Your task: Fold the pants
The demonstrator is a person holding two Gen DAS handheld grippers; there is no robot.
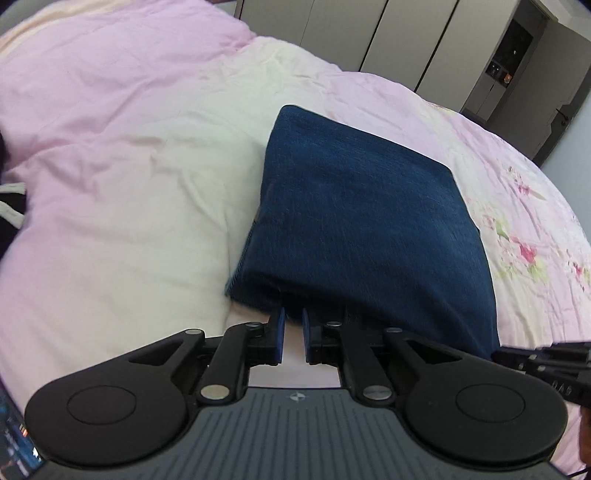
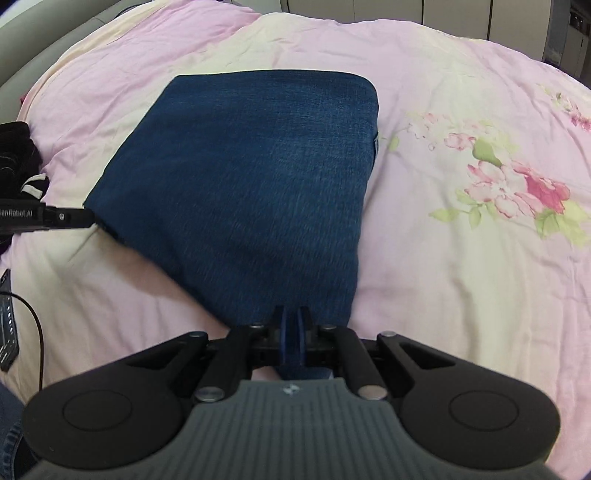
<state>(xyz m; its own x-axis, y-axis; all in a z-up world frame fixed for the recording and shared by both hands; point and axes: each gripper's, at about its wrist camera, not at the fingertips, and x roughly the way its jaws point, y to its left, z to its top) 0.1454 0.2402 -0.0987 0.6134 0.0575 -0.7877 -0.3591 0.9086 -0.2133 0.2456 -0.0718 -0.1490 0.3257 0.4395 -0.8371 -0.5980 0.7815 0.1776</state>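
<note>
Lettering "enRobot.AI", partly cut off, legible on left gripper body in right wrist view. Blue denim pants, folded into a rough rectangle, lying on pink and cream floral quilt of bed. Right gripper clenched on near edge of pants. Left gripper slightly parted, blue pads at near left hem, bare quilt visible in gap. Dark garment with white stripe at far left. Grey wardrobe beyond.

Left gripper jaws slightly parted with a gap, right gripper jaws clamped on cloth
</note>
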